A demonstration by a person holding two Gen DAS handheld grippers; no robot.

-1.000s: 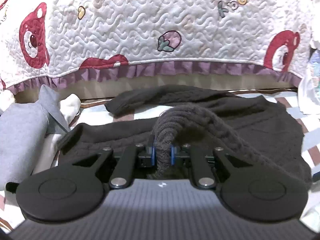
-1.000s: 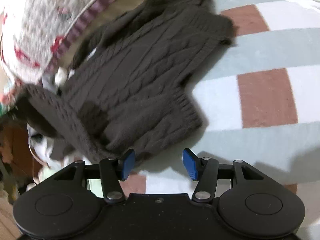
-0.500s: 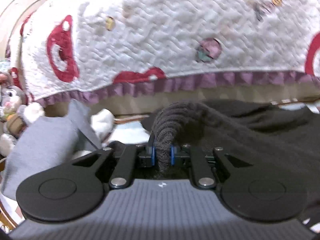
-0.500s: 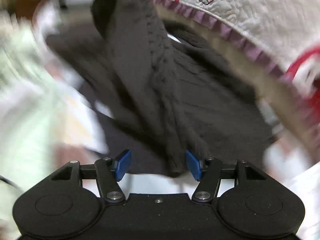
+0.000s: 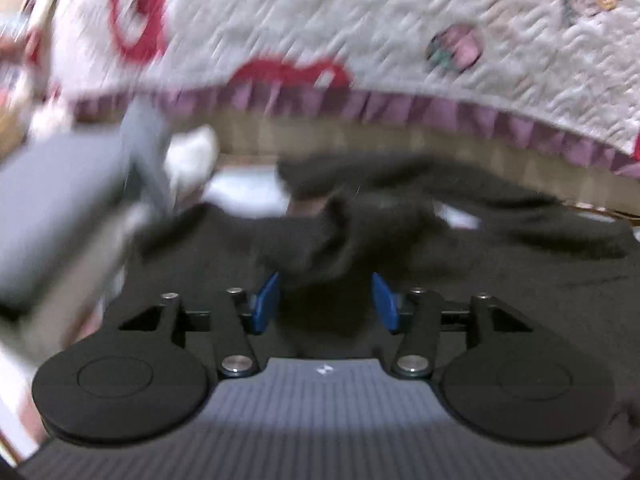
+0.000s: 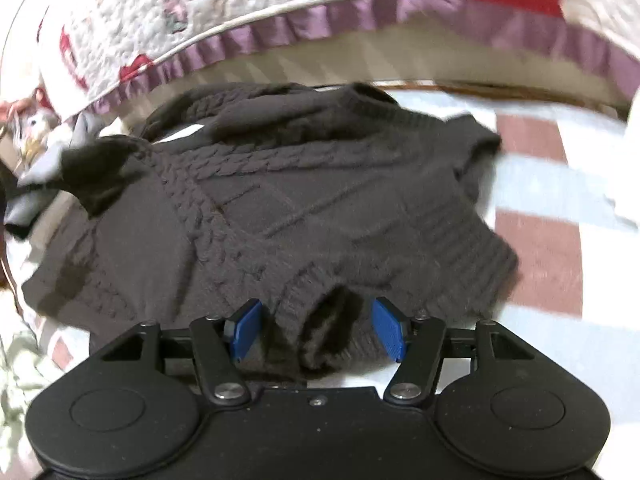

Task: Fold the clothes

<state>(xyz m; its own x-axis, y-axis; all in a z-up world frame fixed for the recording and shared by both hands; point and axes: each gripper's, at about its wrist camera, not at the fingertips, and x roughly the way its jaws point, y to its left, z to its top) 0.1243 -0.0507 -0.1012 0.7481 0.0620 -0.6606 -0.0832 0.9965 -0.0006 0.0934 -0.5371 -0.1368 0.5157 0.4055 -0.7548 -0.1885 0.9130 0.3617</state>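
Brown cable-knit sweater (image 6: 320, 208), ribbed cuff between parted right gripper (image 6: 316, 330) pads, apparently loose.

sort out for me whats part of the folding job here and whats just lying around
Part of the job:
- dark brown cable-knit sweater
- left gripper, jaws opening, knit between them
- right gripper, open around the sweater's edge

Just lying about:
- quilted bedspread
- grey garment
- striped sheet
- soft toy
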